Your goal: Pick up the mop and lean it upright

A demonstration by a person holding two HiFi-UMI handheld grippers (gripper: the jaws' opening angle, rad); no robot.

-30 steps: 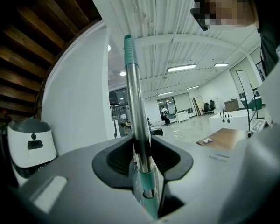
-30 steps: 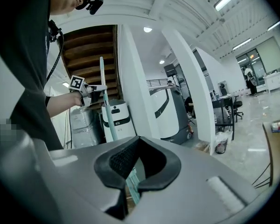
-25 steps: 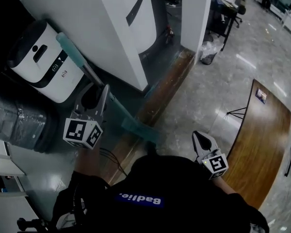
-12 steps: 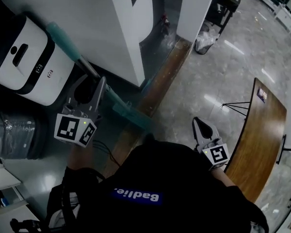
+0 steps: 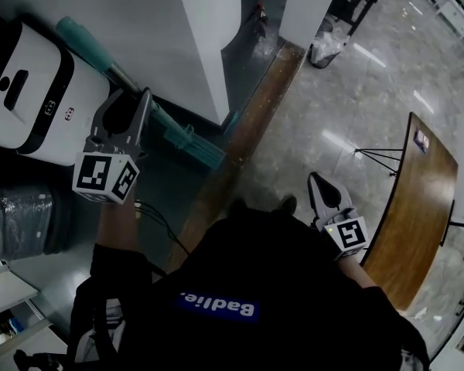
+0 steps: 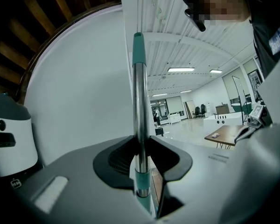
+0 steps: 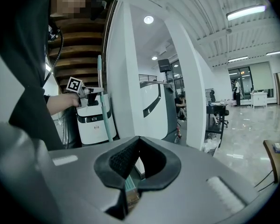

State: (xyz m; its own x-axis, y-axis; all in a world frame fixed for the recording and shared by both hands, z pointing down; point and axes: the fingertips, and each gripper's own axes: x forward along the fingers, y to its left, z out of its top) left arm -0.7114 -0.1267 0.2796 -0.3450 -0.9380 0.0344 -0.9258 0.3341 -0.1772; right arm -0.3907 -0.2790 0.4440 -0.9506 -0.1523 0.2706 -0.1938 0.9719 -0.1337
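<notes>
The mop has a teal grip, a silver pole and a flat teal head low by the white wall. It stands steeply, its top near the white appliance. My left gripper is shut on the pole at mid-height; in the left gripper view the pads press the pole from both sides. The right gripper view shows the mop far off to the left, held by the left gripper. My right gripper hangs at the person's right side, shut, with nothing in it.
A white boxy appliance stands against the wall left of the mop. Below it sits a grey wrapped cylinder. A white pillar rises behind the mop. A wooden table stands at the right, a bagged bin farther back.
My left gripper has carried the mop leftward, closer to the white appliance and wall, and the mop head has followed. The right gripper has barely shifted in the view.
</notes>
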